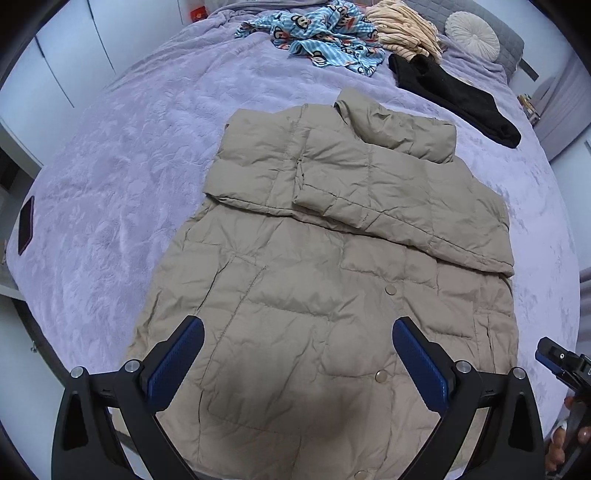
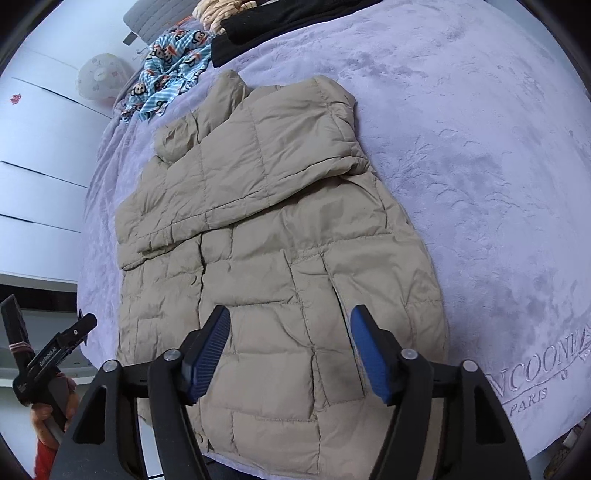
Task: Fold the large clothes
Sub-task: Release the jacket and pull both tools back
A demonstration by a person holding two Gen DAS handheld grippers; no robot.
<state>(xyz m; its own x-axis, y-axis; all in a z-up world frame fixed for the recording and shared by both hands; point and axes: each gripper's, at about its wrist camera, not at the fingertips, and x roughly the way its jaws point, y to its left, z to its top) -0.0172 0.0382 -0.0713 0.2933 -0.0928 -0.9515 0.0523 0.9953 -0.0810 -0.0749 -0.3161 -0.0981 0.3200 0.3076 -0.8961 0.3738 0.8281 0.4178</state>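
A beige quilted puffer jacket (image 1: 332,258) lies flat on the lilac bedspread (image 1: 129,184), front up, with both sleeves folded across its chest. My left gripper (image 1: 297,332) is open and empty, hovering above the jacket's hem near its snap buttons. The jacket also shows in the right wrist view (image 2: 280,229). My right gripper (image 2: 290,325) is open and empty above the jacket's lower part. The right gripper shows at the right edge of the left wrist view (image 1: 561,362), beside the jacket's hem. The left gripper shows at the left edge of the right wrist view (image 2: 59,347).
At the bed's head lie a blue monkey-print garment (image 1: 325,33), a striped yellow garment (image 1: 402,29), a black garment (image 1: 454,96) and a round white cushion (image 1: 472,33). A dark phone (image 1: 26,225) lies at the bed's left edge. White wardrobe doors (image 2: 37,166) stand beside the bed.
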